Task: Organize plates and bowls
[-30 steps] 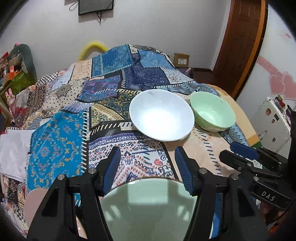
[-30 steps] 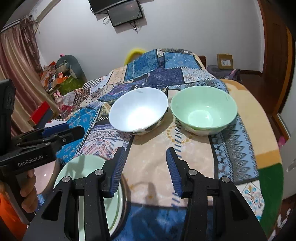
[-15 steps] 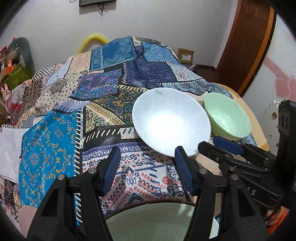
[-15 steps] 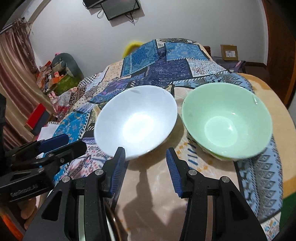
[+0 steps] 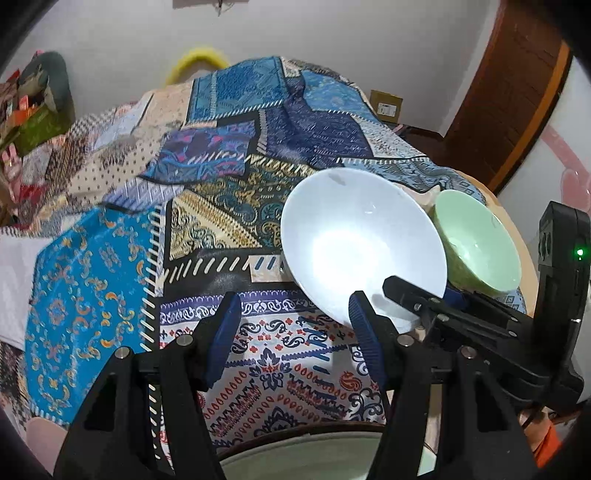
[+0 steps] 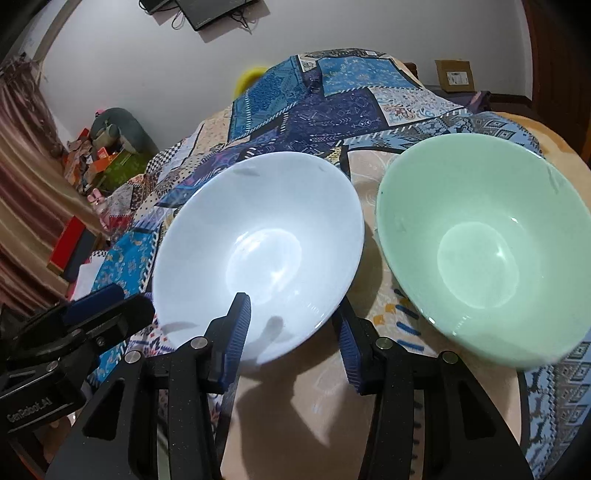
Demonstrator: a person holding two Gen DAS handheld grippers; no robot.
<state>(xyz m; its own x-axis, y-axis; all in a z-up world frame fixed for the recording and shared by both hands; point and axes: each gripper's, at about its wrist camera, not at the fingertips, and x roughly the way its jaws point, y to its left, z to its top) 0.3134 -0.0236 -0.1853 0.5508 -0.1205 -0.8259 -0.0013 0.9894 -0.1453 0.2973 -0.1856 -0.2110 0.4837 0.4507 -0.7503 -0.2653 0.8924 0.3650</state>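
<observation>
In the left wrist view, the green plate [image 5: 314, 458] is cut off by the bottom edge, and the black arms of the left gripper [image 5: 291, 332] cover both its sides. The right gripper [image 5: 421, 291] hides the near rim of the white bowl [image 5: 362, 251], and this bowl covers part of the green bowl [image 5: 480, 243]. In the right wrist view, the near rim of the white bowl [image 6: 258, 251] is hidden behind a finger [image 6: 236, 332] of the closing right gripper [image 6: 291, 332]. Whether the pads touch the rim, I cannot tell. The screen [image 6: 210, 11] on the wall is cut off by the top edge.
</observation>
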